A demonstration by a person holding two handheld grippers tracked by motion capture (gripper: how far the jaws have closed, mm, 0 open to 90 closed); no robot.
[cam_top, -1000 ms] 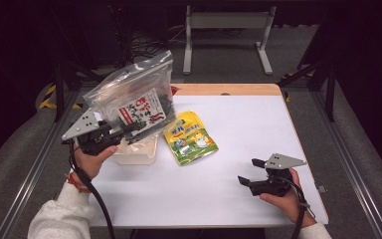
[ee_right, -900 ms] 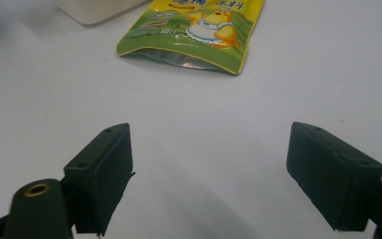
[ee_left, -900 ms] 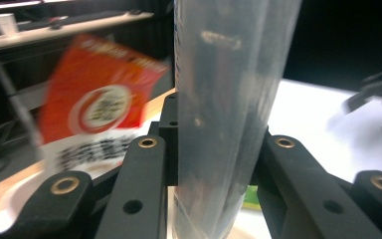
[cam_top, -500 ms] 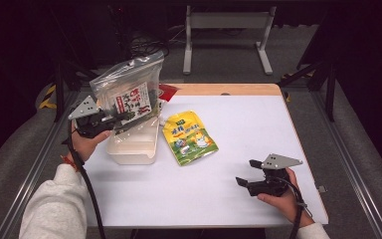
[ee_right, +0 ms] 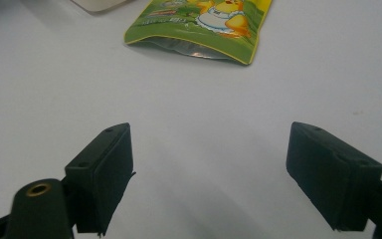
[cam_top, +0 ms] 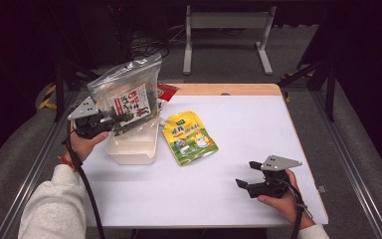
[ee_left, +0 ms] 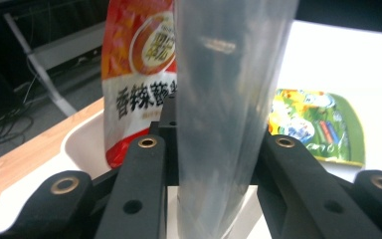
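High view, left gripper (cam_top: 122, 119) pinching clear snack bag (cam_top: 127, 94) over white tub (cam_top: 132, 147), right gripper (cam_top: 244, 175) spread.

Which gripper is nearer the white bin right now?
Left. The left gripper hangs right over the white bin, shut on the clear bag. The right gripper sits open across the table, beyond the green pouch.

The left tool (cam_top: 110, 122) is held raised at the surface's (cam_top: 278, 129) left edge, jaws clamped, forearm reaching in from below. The right tool (cam_top: 246, 180) rests low near the surface's right front corner, jaws spread wide.
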